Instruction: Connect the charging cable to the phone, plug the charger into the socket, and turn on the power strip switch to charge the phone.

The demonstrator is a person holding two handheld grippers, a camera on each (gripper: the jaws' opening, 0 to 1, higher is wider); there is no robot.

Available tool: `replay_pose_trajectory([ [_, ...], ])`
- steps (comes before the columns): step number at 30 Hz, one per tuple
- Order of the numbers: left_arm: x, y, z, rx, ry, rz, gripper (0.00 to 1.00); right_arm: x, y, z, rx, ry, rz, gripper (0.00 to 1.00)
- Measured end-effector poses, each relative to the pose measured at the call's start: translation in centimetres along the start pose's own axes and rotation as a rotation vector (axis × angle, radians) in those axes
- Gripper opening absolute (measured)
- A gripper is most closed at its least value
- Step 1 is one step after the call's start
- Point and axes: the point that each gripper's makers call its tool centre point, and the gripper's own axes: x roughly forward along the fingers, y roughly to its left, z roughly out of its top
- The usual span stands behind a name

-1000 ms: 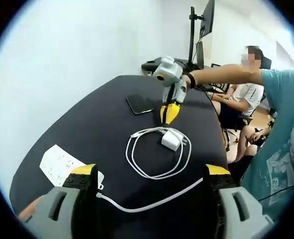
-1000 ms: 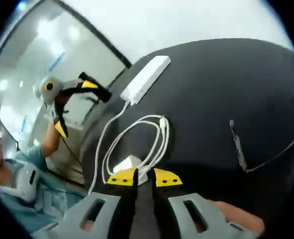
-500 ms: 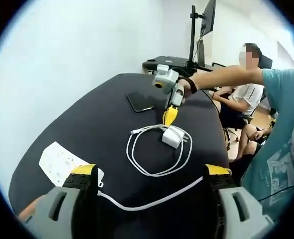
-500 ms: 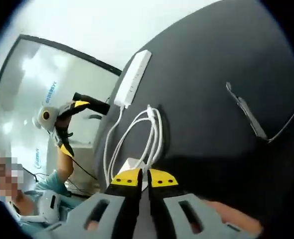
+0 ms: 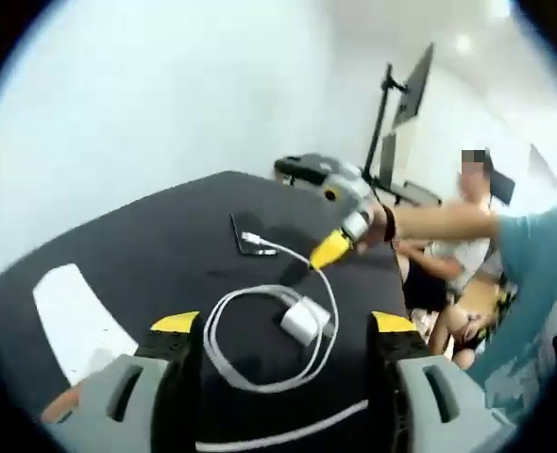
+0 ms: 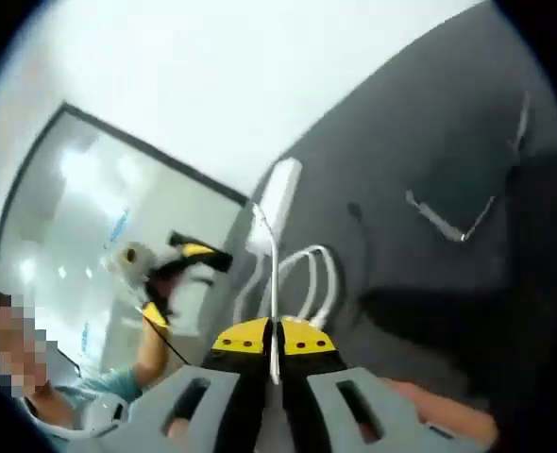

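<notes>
On the black table (image 5: 146,245), a coiled white charging cable (image 5: 224,354) and its white charger (image 5: 302,321) lie between the wide-apart jaws of my open left gripper (image 5: 283,324). The dark phone (image 5: 244,233) lies flat beyond the coil. My right gripper (image 5: 331,249) hovers by the phone, shut on the cable near its plug end (image 5: 252,238). In the right gripper view the right gripper (image 6: 274,338) pinches the white cable (image 6: 273,283), which runs up from the jaws. The white power strip (image 5: 71,316) lies at the left; it also shows at the table's far edge (image 6: 274,200). The phone (image 6: 448,225) lies to the right.
The strip's own white cord (image 5: 307,427) crosses the table's near edge. A monitor on an arm (image 5: 406,90) and a seated person (image 5: 467,245) are beyond the table. A glass wall (image 6: 80,217) stands behind the left gripper (image 6: 170,264).
The right gripper has lifted the cable's end out of the coil and carried it toward the phone. The left gripper's camera has moved in closer over the coil and charger.
</notes>
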Motion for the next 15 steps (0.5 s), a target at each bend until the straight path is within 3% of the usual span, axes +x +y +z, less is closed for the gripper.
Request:
replay_pose_trajectory([
  [2, 1.4, -0.7, 0.5, -0.037, -0.045, 0.009, 0.53, -0.4, 1.5, 0.0, 0.022, -0.088, 0.080, 0.02],
  [5, 4.0, -2.4, 0.9, -0.154, -0.095, -0.028, 0.52, -0.9, 2.5, -0.6, 0.019, -0.142, 0.133, 0.02],
  [8, 5.7, -3.8, 1.4, -0.241, -0.145, -0.075, 0.50, -0.6, 4.0, -2.8, 0.028, -0.179, 0.184, 0.02],
  [12, 7.1, -4.4, 1.5, -0.265, -0.163, -0.074, 0.47, -0.4, 4.9, -4.6, 0.017, -0.208, 0.212, 0.02],
  [15, 7.5, -4.8, 1.6, -0.300, -0.193, -0.077, 0.34, -0.5, 5.3, -5.0, 0.024, -0.237, 0.238, 0.02],
])
